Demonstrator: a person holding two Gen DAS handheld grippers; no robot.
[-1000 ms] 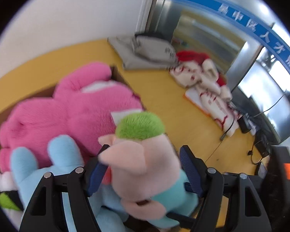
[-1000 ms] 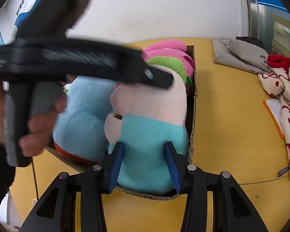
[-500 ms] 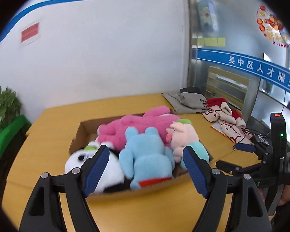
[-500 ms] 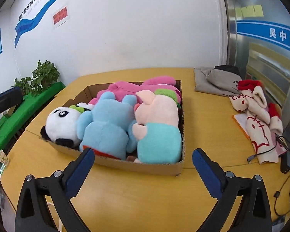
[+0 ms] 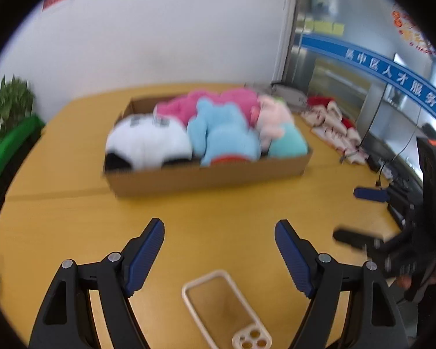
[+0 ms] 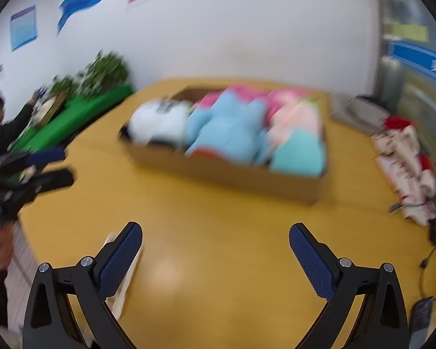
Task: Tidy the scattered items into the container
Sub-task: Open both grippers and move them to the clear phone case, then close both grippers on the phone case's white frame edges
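Note:
A cardboard box stands on the yellow table and holds a panda plush, a blue plush, a pink plush and a pink-and-teal plush. My left gripper is open and empty, well back from the box over the near table. My right gripper is open and empty, also back from the box. Each gripper shows in the other's view, the right one at the right edge and the left one at the left edge. Both views are blurred.
A clear phone case lies on the table between my left fingers. Red-and-white cloth and grey bags lie right of the box. Cables and devices sit at the table's right edge. Plants and a person are at the left.
Both grippers have let go of the pink-and-teal plush, opened wide and pulled back from the box. The plush now lies in the box's right end.

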